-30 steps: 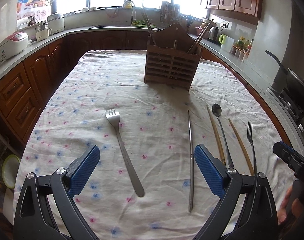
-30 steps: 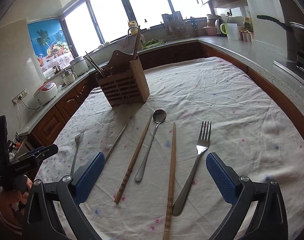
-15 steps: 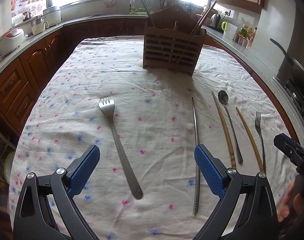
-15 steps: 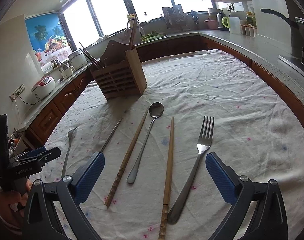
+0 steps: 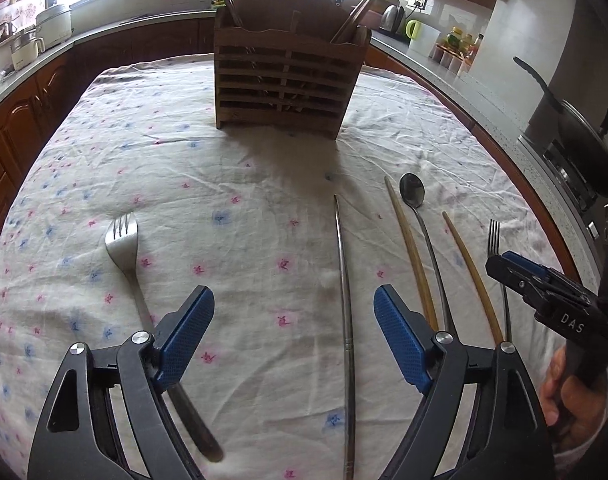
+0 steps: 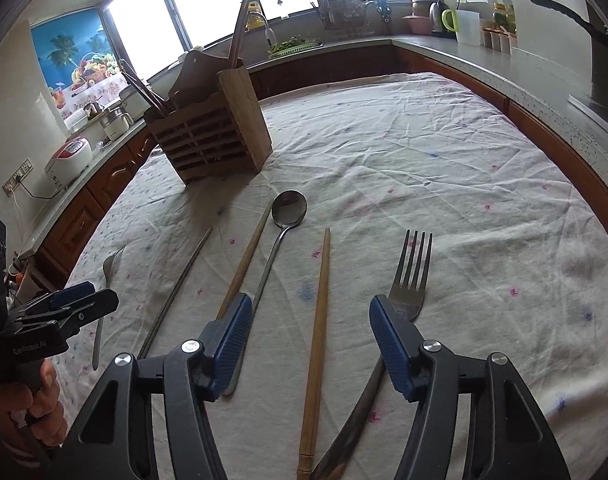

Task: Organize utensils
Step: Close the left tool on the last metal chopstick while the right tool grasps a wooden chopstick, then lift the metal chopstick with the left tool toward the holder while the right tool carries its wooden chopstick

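Left hand-held gripper (image 5: 293, 336): blue pads apart, nothing between them but cloth, straddling the gap between the left steel fork (image 5: 121, 242) and the thin steel chopstick (image 5: 341, 264). Looks lined up to take 1 of those next. Right hand-held gripper (image 6: 306, 344): pads apart, centred over the right light wooden chopstick (image 6: 319, 320), probably its pick. Its left pad overlaps the long steel spoon (image 6: 281, 236); its right pad overlaps the right steel fork (image 6: 410, 276). A second wooden chopstick (image 6: 245, 264) lies left of the spoon. All 6 utensils lie flat in a row on the floral-clothed tabletop (image 5: 207, 176), handles toward the person for easy reach. The slatted wooden utensil holder (image 5: 287, 80) stands upright beyond, already holding chopsticks.

Versus 1 s ago: both grippers have moved forward and lower, and their openings are narrower; the utensils haven't shifted.
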Tool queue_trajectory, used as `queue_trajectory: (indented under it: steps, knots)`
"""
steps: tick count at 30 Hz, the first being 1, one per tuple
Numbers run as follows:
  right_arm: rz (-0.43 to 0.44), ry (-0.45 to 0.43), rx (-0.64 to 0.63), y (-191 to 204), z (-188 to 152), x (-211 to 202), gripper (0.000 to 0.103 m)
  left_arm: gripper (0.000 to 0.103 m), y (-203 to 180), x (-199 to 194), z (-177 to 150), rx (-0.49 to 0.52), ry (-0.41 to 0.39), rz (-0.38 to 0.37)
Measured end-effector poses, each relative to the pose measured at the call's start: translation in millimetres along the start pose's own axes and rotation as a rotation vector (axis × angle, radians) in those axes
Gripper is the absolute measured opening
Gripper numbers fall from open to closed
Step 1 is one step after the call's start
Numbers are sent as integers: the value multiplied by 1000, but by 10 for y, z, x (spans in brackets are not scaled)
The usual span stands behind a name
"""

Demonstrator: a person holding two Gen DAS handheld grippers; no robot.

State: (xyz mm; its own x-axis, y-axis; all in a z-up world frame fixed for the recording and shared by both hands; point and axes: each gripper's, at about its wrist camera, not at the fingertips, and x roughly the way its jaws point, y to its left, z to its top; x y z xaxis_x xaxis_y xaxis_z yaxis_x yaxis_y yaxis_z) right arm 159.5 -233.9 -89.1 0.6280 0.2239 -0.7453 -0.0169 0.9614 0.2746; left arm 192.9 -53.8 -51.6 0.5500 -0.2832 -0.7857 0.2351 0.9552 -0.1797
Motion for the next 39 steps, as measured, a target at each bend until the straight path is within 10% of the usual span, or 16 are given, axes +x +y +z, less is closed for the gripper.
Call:
queue_trajectory:
  steps: [31,39]
  knots:
    - [-129,126,-170,147,357,659,19,6,-360,768,518,157,110,-30]
    - [-103,118,-125,114,365,652,7,4,-359,760,519,165,108,-46]
